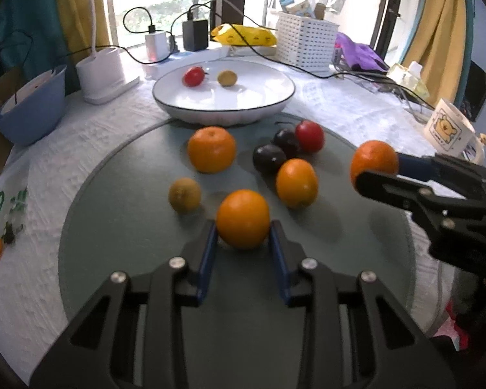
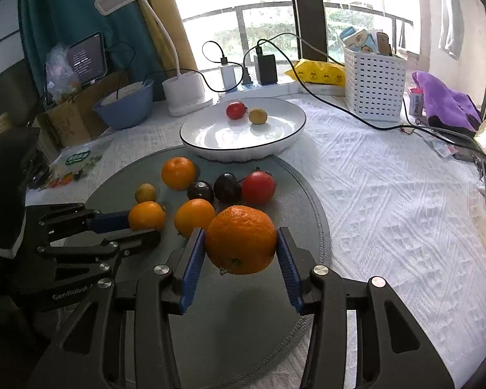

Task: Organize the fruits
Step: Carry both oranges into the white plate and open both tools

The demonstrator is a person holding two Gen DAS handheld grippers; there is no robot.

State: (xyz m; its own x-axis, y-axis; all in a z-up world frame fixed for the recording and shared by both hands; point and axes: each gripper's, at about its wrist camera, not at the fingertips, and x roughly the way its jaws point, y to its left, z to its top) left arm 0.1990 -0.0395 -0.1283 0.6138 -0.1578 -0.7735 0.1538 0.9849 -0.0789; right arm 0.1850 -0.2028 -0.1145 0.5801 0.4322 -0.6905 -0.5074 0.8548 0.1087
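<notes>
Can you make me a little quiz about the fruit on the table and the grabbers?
1. True or false: the white plate already holds a red fruit and a yellow-green fruit.
2. What is the right gripper holding? A) a dark plum B) an orange C) a kiwi
3. Fill in: counting every orange, loose or gripped, there are ___ on or over the round grey mat.

Key
1. True.
2. B: its blue pads clamp the big orange, lifted above the mat.
3. Four: two loose, one in the right gripper, and the near orange between the pads of the left gripper.
</notes>
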